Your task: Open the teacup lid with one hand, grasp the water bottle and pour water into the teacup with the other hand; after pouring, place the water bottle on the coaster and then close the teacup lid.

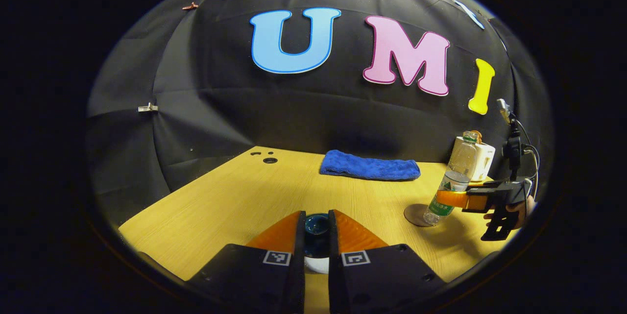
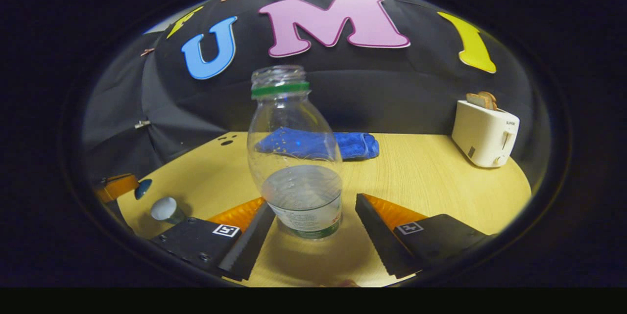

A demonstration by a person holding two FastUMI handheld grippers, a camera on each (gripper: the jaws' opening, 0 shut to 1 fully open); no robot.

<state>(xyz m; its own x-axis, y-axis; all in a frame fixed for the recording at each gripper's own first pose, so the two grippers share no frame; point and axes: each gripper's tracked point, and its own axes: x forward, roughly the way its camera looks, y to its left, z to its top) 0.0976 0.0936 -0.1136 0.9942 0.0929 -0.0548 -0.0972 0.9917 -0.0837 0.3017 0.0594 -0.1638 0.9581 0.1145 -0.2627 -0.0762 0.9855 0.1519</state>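
A black cloth wall closes the booth behind a light wooden surface (image 1: 235, 196). In the left gripper view, the left gripper (image 1: 316, 229) is clenched on the dark blue knob of the teacup lid (image 1: 317, 227), which sits between its two fingers; a small white part of the lid or the cup shows just below the knob, between the fingers, and I cannot tell which one it is. Farther to the right in the same view, the right gripper (image 1: 453, 199) is at the green label of the water bottle (image 1: 453, 179), and a hand (image 1: 512, 213) holds this gripper from behind. The bottle leans a little and its bottom is at the round brown coaster (image 1: 416, 215), but I cannot tell if it rests on it fully. In the right gripper view, the right gripper (image 2: 313, 228) is released: its fingers stand apart on both sides of the bottle (image 2: 294, 157) and a gap shows between each finger and the bottle. The bottle has no cap, it has a green ring at the neck and some water in the lower part. At the left edge of this view the white teacup (image 2: 165, 209) stands open on the surface, and the lid (image 2: 142, 188) is just above it, apart from it. A folded blue towel (image 1: 370, 165) lies near the back wall, and a white toaster (image 2: 484, 132) with bread slices in it stands at the right back corner.
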